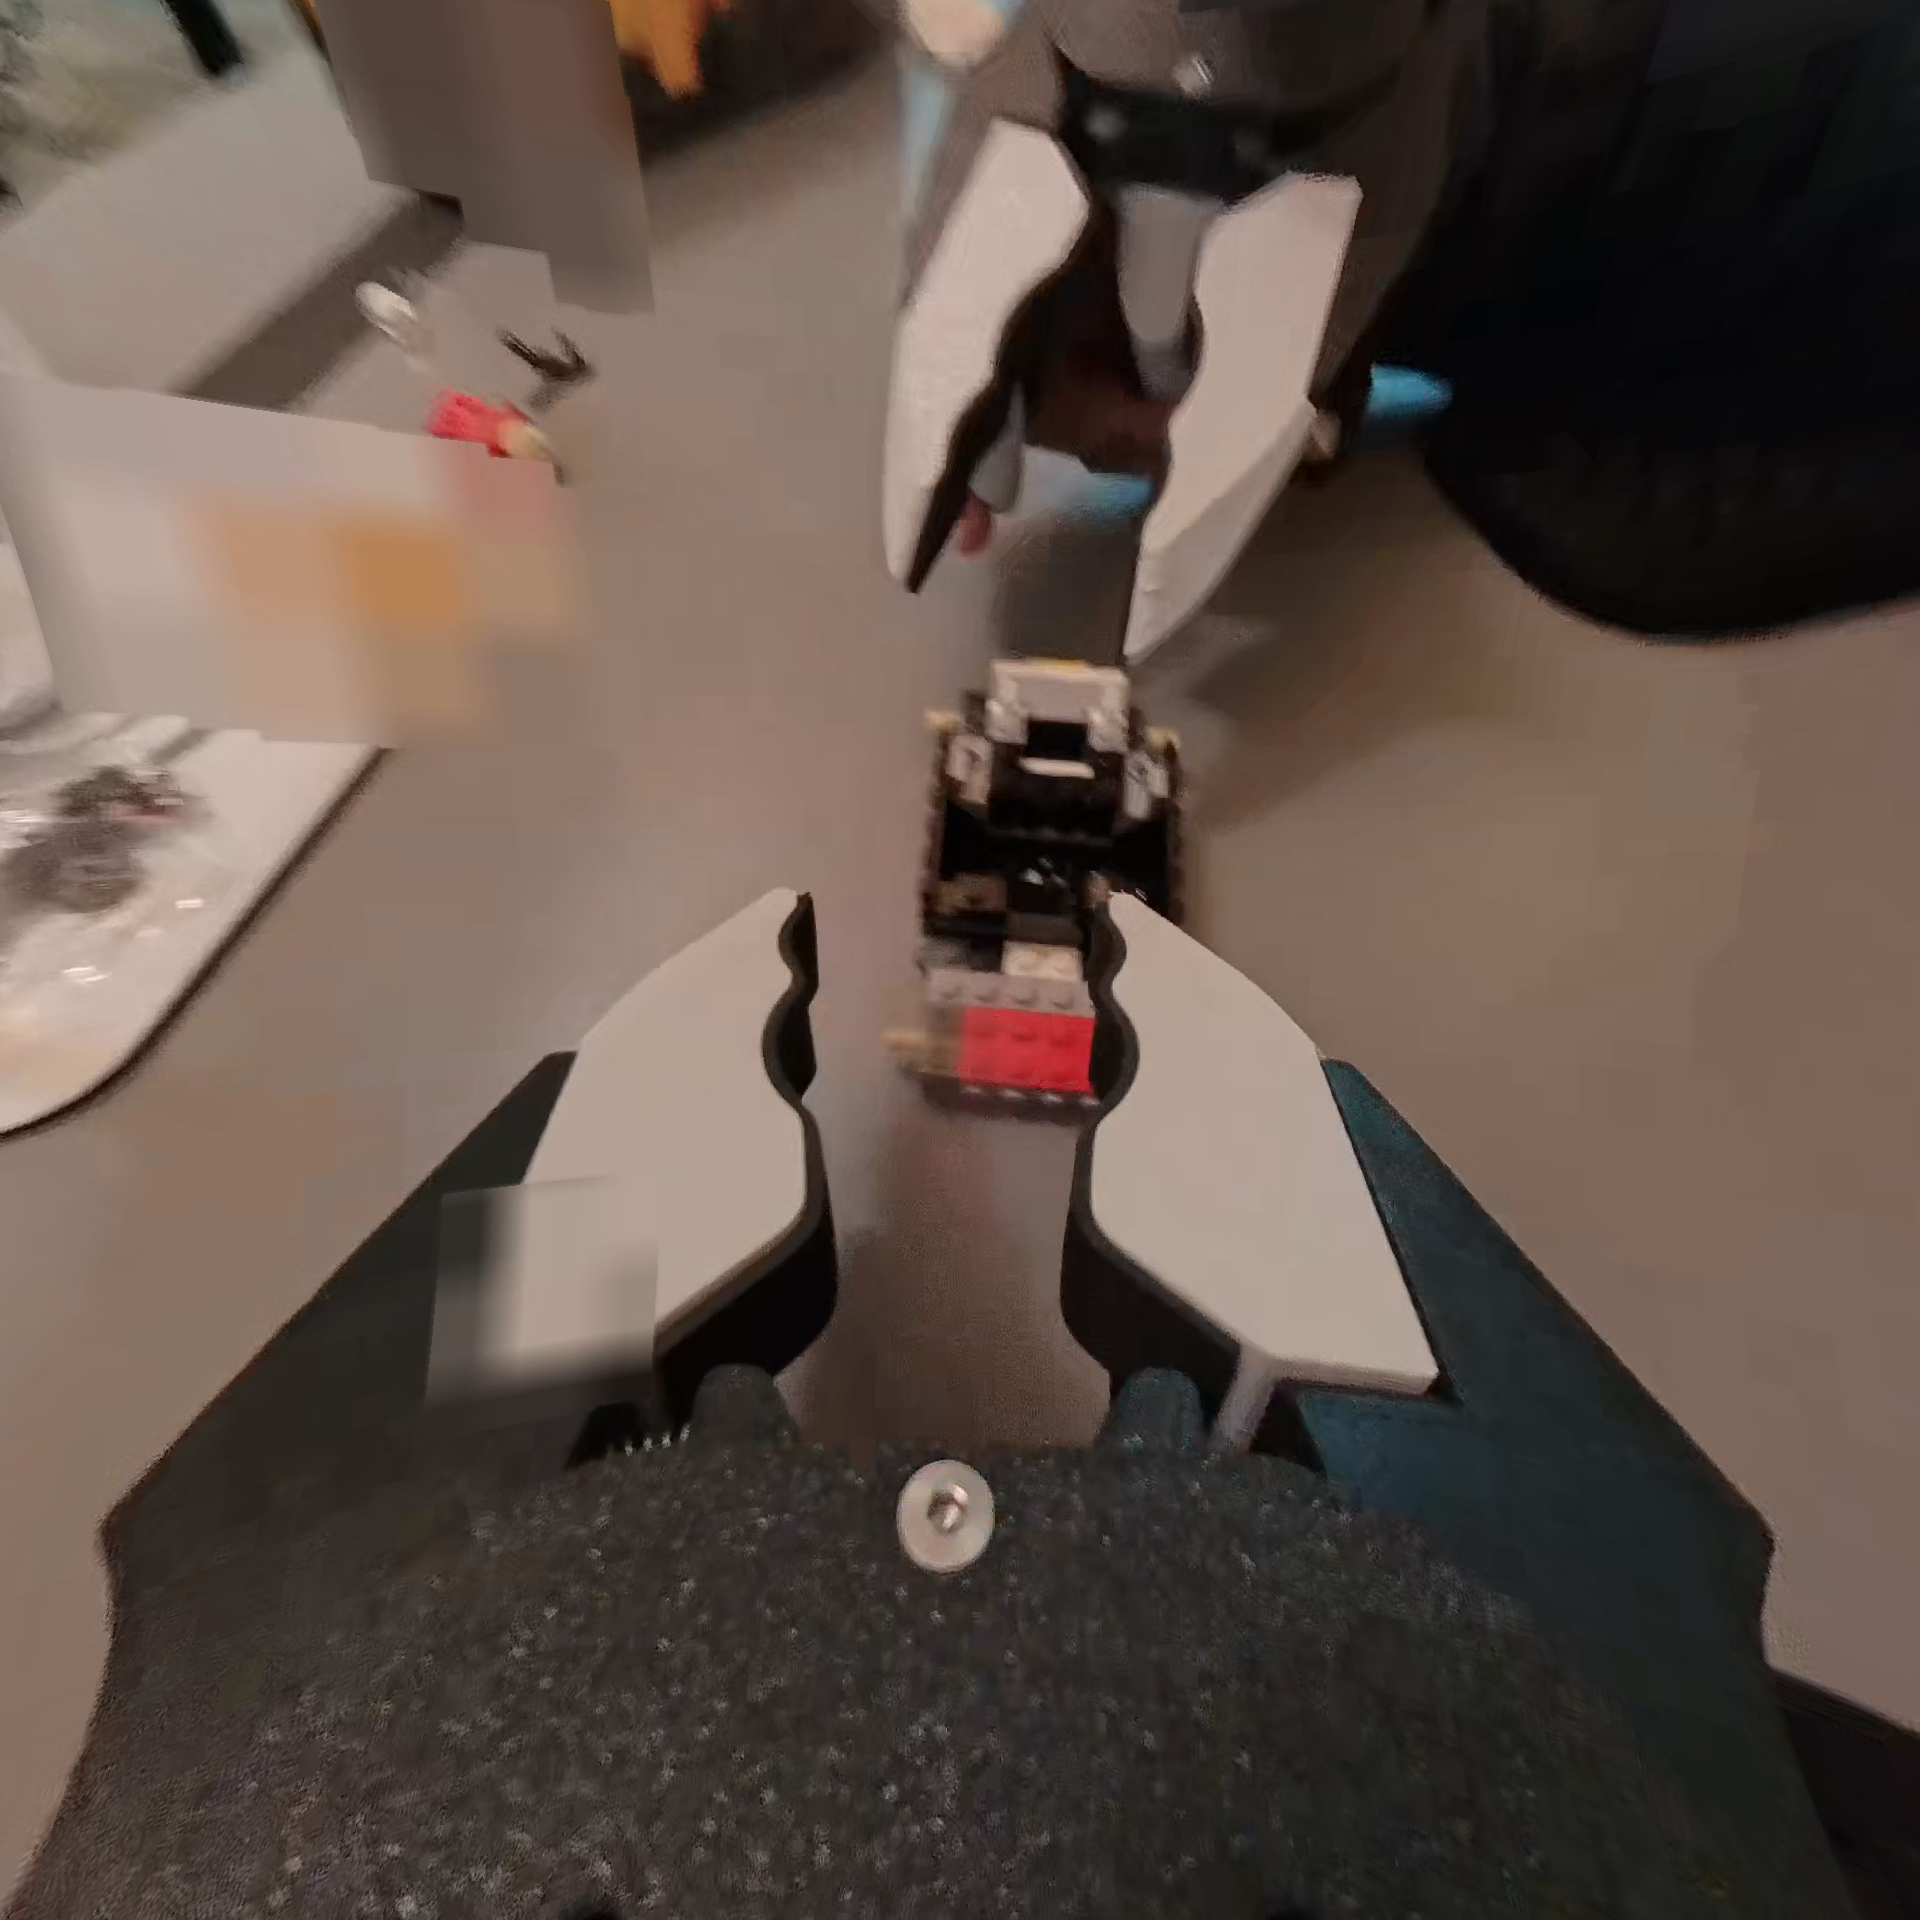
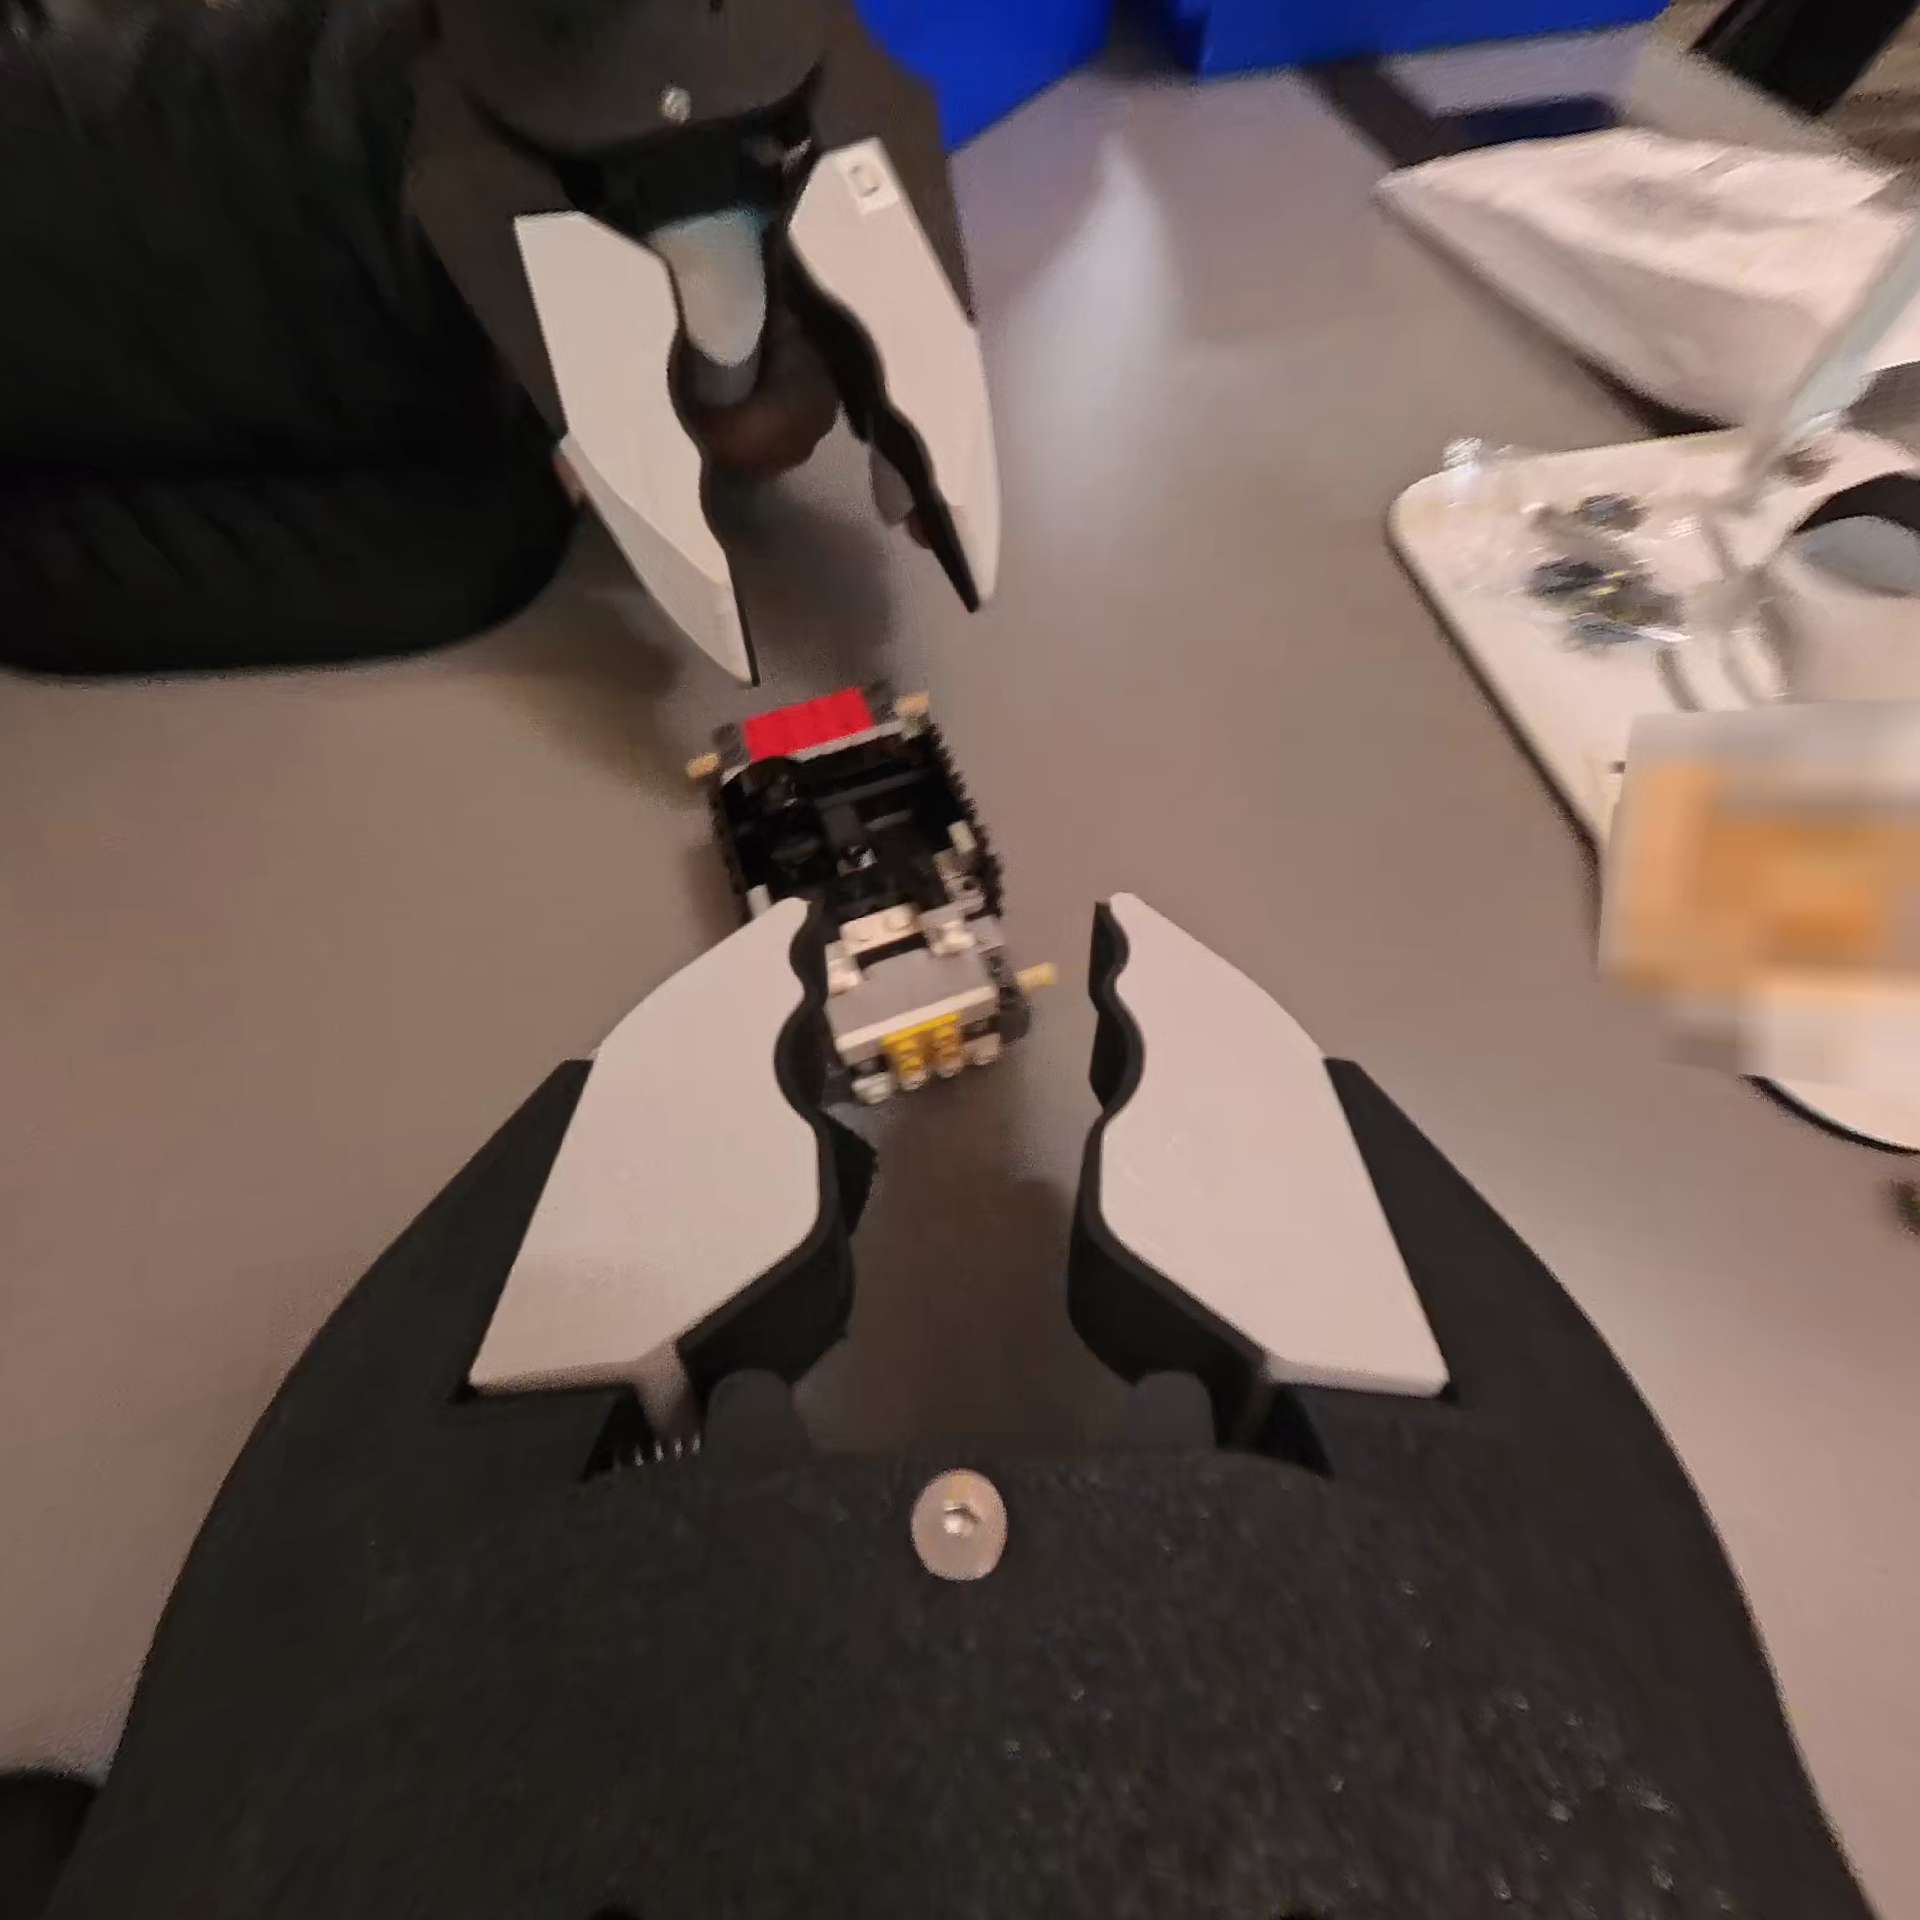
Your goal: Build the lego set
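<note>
You are holding your left gripper [image 1: 956, 914] and right gripper [image 2: 951, 914] wide apart and empty at opposite ends of the half-built lego model [image 1: 1039, 862] (closing off-centre risks popping bricks loose).

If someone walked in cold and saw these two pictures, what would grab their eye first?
First, the small black, grey and red lego vehicle in the middle of the grey table. Then the two white-fingered grippers facing each other over it, both open: the left gripper at its red end, the right gripper at its grey and yellow end.
</note>
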`<move>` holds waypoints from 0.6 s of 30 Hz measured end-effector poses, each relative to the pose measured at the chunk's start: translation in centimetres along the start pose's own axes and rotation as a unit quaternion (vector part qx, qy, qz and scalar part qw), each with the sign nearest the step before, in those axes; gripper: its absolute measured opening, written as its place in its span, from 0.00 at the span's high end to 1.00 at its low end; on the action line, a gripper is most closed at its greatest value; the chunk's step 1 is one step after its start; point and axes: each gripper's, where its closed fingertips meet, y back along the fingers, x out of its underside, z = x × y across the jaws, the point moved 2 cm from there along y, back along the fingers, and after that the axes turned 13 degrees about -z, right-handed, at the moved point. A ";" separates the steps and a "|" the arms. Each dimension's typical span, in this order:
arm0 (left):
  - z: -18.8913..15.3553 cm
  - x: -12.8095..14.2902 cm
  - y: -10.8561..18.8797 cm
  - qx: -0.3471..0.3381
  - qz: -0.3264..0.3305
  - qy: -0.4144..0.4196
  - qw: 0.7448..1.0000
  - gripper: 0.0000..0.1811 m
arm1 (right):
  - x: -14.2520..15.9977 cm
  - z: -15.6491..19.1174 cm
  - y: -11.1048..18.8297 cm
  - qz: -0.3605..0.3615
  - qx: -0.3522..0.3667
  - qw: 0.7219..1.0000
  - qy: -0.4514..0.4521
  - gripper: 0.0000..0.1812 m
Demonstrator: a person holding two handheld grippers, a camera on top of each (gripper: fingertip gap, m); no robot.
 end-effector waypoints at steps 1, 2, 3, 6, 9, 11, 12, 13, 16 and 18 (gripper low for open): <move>0.8 -0.5 0.4 -0.018 -0.022 0.009 1.000 0.74 | -0.5 -0.7 0.3 -0.019 0.019 1.000 -0.003 0.73; 1.6 -0.9 0.7 -0.036 -0.040 0.017 0.998 0.74 | -0.8 -1.4 0.7 -0.033 0.039 0.999 -0.004 0.74; 2.5 -1.0 1.1 -0.057 -0.053 0.021 0.997 0.76 | -1.1 -2.1 1.0 -0.046 0.061 0.997 -0.001 0.74; 4.7 -1.4 2.2 -0.126 -0.083 0.017 0.988 0.81 | -2.2 -3.7 1.9 -0.087 0.125 0.988 0.016 0.74; 5.8 -3.2 3.7 -0.180 -0.133 0.002 0.975 0.98 | -3.6 -5.1 2.9 -0.126 0.189 0.973 0.033 0.75; 6.5 -4.6 5.1 -0.223 -0.175 -0.014 0.959 1.00 | -4.7 -5.8 3.6 -0.151 0.234 0.960 0.042 0.76; 6.8 -5.2 5.8 -0.245 -0.193 -0.018 0.950 1.00 | -5.3 -6.1 4.0 -0.160 0.256 0.952 0.048 0.76; 7.0 -5.8 6.4 -0.262 -0.210 -0.020 0.942 1.00 | -6.0 -6.4 4.3 -0.171 0.275 0.945 0.056 0.77; 7.2 -6.9 7.2 -0.287 -0.241 -0.026 0.927 1.00 | -8.5 -7.6 5.4 -0.195 0.338 0.917 0.081 0.78; 7.1 -7.0 7.0 -0.291 -0.240 -0.036 0.925 1.00 | -10.3 -9.2 6.0 -0.199 0.375 0.901 0.092 0.77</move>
